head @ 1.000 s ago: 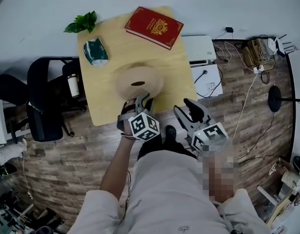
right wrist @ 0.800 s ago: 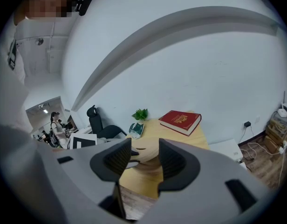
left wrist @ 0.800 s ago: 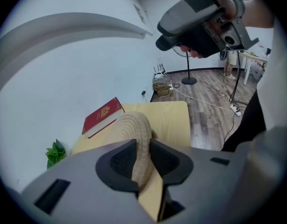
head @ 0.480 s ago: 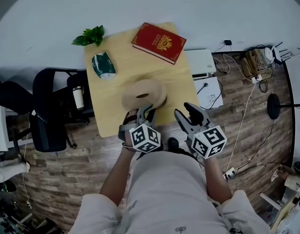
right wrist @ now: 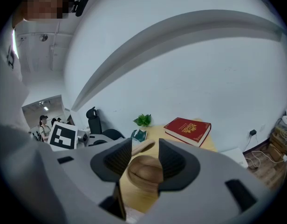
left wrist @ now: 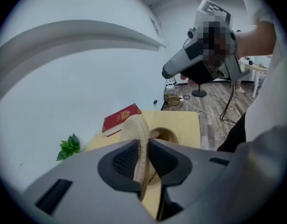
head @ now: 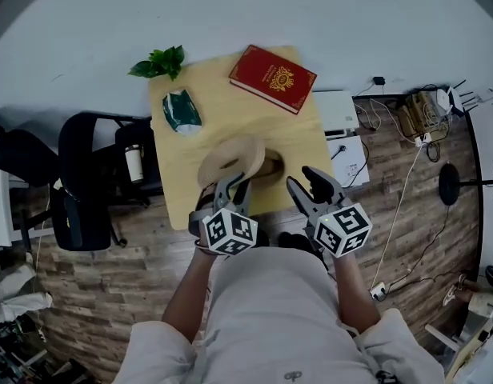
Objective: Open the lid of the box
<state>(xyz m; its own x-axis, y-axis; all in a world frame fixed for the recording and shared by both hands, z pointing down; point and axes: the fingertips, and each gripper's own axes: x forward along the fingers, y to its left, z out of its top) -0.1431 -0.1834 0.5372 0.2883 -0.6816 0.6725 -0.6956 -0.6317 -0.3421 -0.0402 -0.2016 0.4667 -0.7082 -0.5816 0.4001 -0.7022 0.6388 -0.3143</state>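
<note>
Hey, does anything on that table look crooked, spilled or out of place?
Only the woven lid: it stands tilted on edge above the open round box, its rim pinched in the left tongs, which have just been closing on it. That fits opening it. Nothing looks spilled or damaged.

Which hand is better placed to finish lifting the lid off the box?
Left. The left tongs have just been closing and now pinch the woven lid by its rim, with it tilted up off the box. The right tongs stand open and empty near the box.
</note>
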